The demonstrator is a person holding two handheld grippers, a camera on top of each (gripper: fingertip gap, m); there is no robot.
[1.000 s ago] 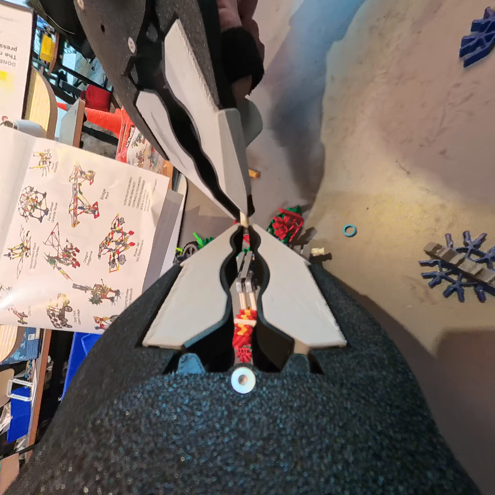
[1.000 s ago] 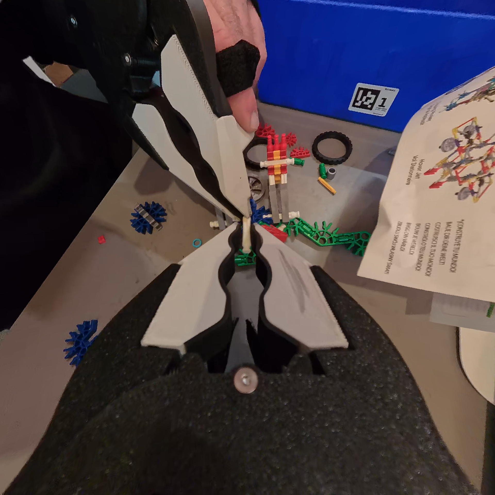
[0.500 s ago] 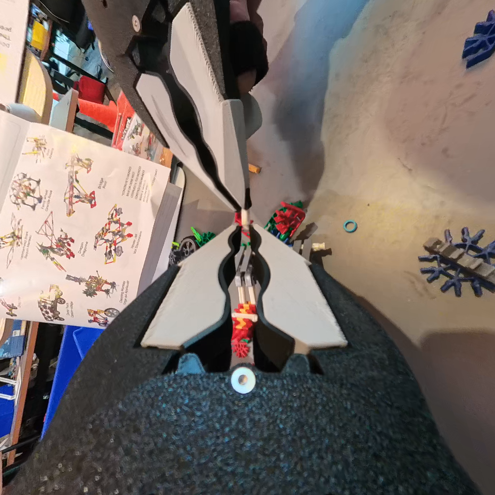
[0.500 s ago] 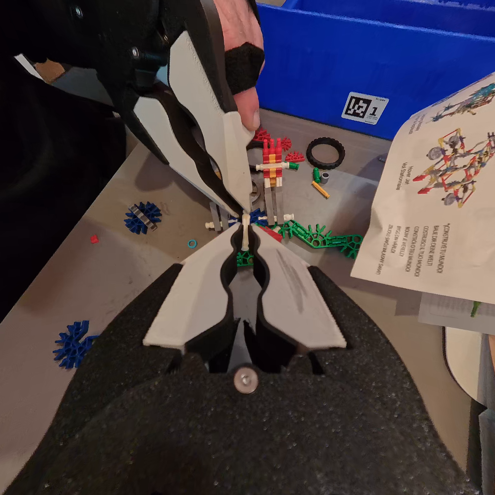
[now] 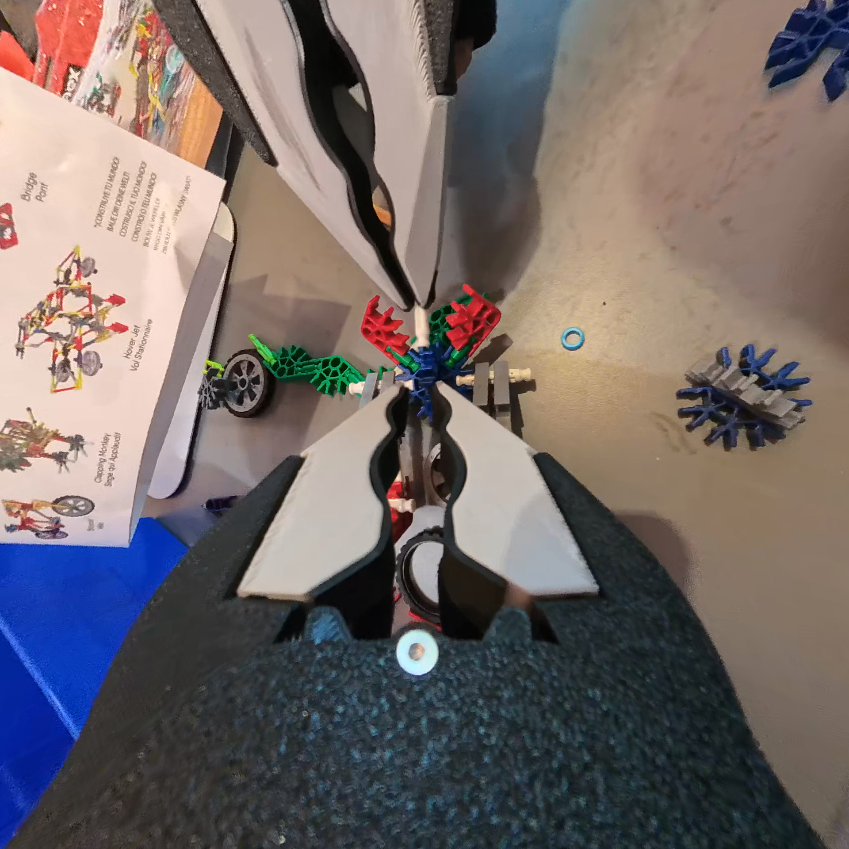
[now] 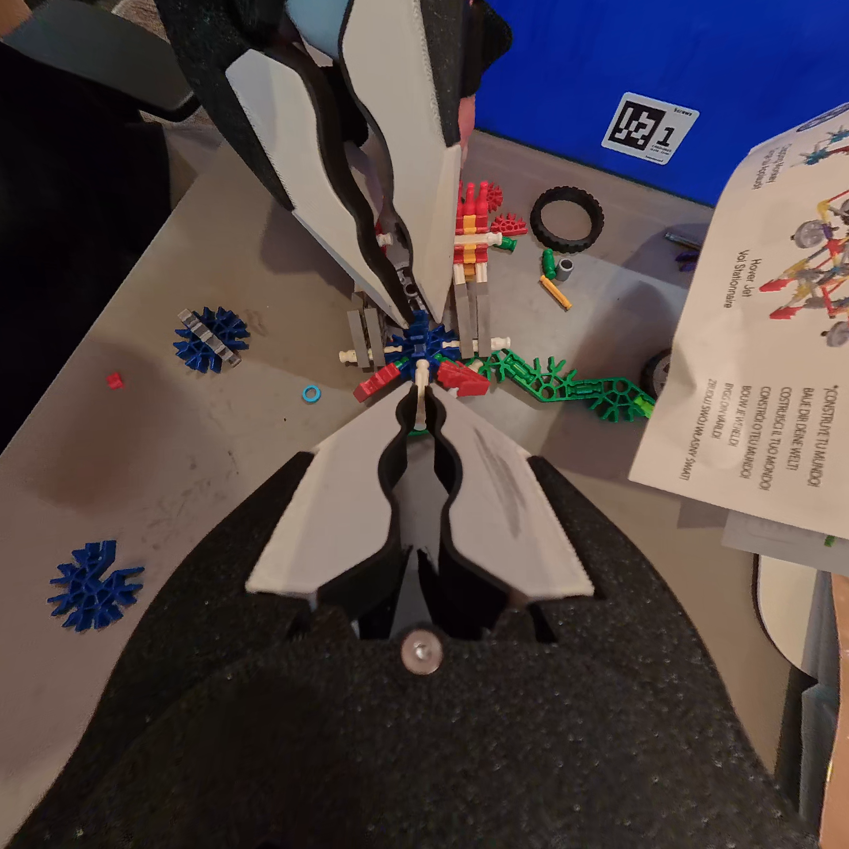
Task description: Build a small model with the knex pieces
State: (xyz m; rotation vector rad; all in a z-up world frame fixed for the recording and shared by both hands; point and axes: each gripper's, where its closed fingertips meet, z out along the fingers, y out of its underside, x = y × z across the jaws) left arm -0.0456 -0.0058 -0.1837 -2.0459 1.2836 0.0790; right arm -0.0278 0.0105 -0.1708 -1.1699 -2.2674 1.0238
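Note:
My left gripper [image 5: 420, 390] is closed on a blue snowflake connector [image 5: 425, 367] at the middle of a toy build lying on the grey table [image 5: 643, 229]. My right gripper [image 6: 420, 390] is shut on a short white rod [image 6: 421, 374] whose far end meets that blue connector [image 6: 416, 342]. The two grippers face each other tip to tip, so each shows in the other's view: the left gripper [image 6: 419, 319] and the right gripper [image 5: 416, 301]. Red connectors [image 6: 459, 377] and grey blocks [image 6: 367, 337] flank the blue connector.
A green connector chain [image 6: 565, 386] runs right to a grey wheel [image 5: 246, 388]. A black tyre [image 6: 566, 225], a red-yellow-white build [image 6: 471, 229], a printed sheet [image 6: 758, 344] and a blue bin [image 6: 597, 59] lie behind. Two blue snowflakes [image 6: 211, 340] [image 6: 92, 585] and a small ring [image 6: 311, 394] lie left.
Both grippers have come down close to the pile of parts on the table, still tip to tip. The blue connector now sits between the left fingertips, with the white rod against it.

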